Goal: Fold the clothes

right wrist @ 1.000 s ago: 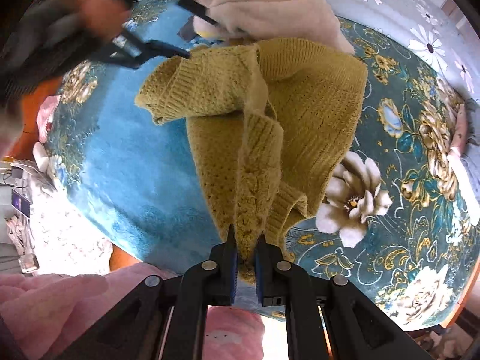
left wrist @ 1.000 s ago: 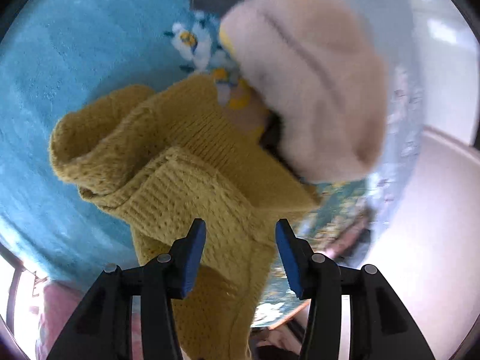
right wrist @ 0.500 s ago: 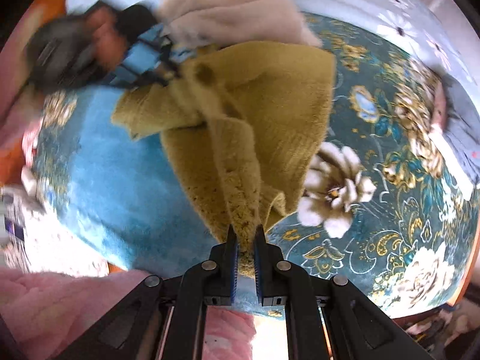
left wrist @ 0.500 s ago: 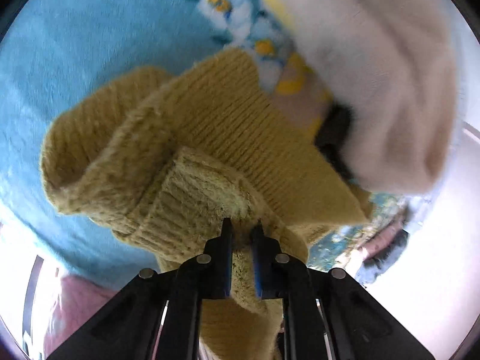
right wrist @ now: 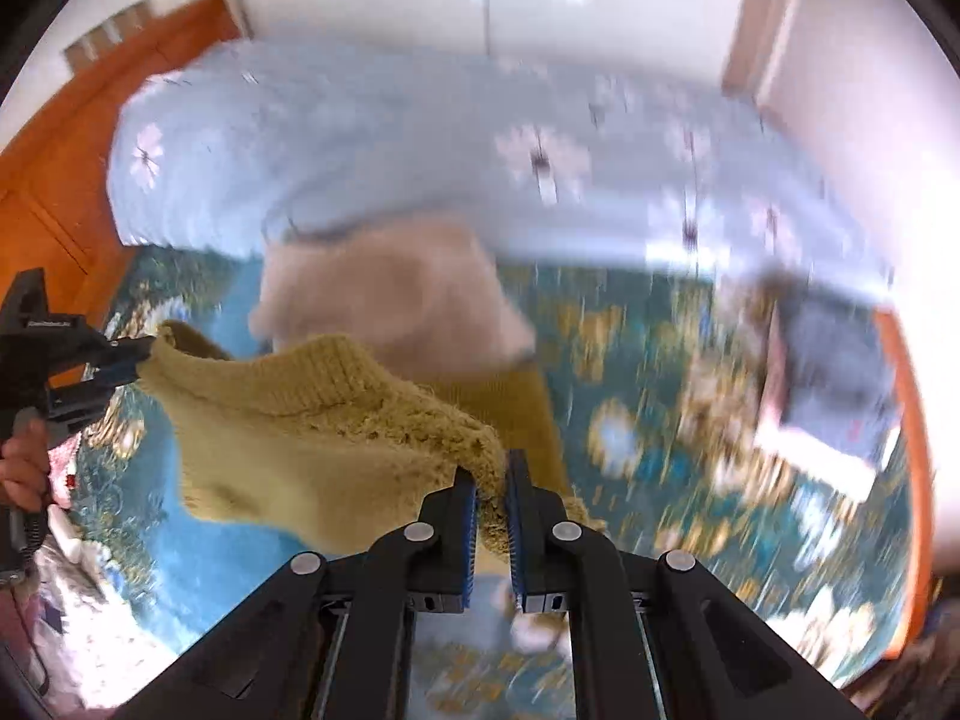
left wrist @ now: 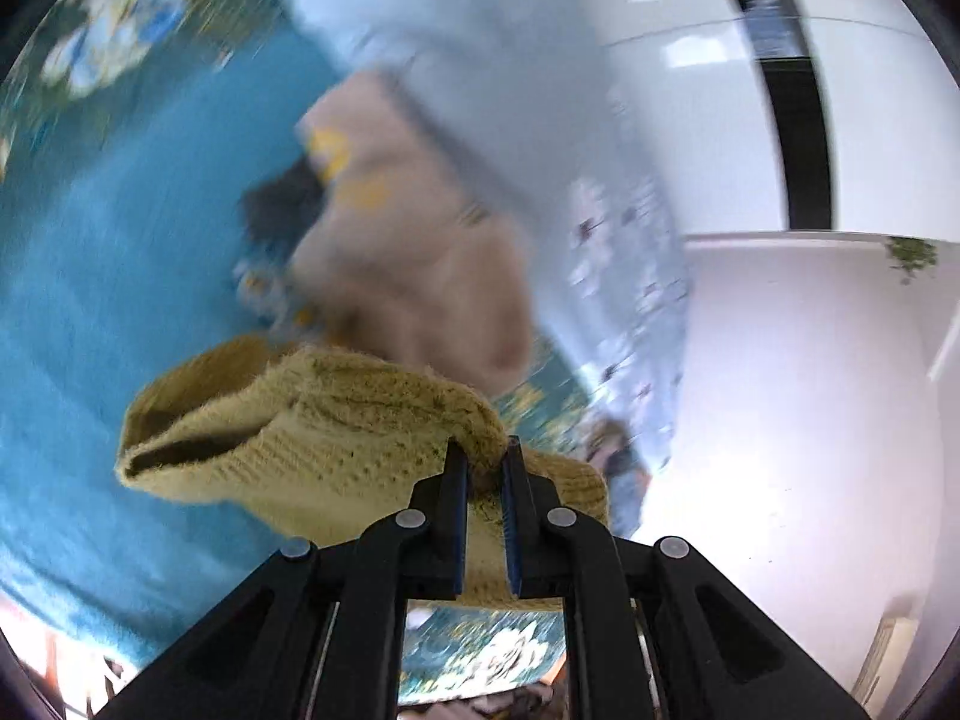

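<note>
Mustard-yellow knitted sweater [right wrist: 288,438], ribbed at the collar and fuzzy along its edges, lifted above a teal floral bed cover [left wrist: 90,252] and stretched between both tools. Left gripper [left wrist: 485,468] is clamped on one bunched edge; right gripper [right wrist: 492,495] is clamped on another, its blue pads pressed into the knit. A beige fleece garment [right wrist: 384,294] lies just behind the sweater, before a pale blue flowered quilt [right wrist: 372,138]. Motion blur smears the surroundings; the sweater's lower part is hidden by the grippers.
</note>
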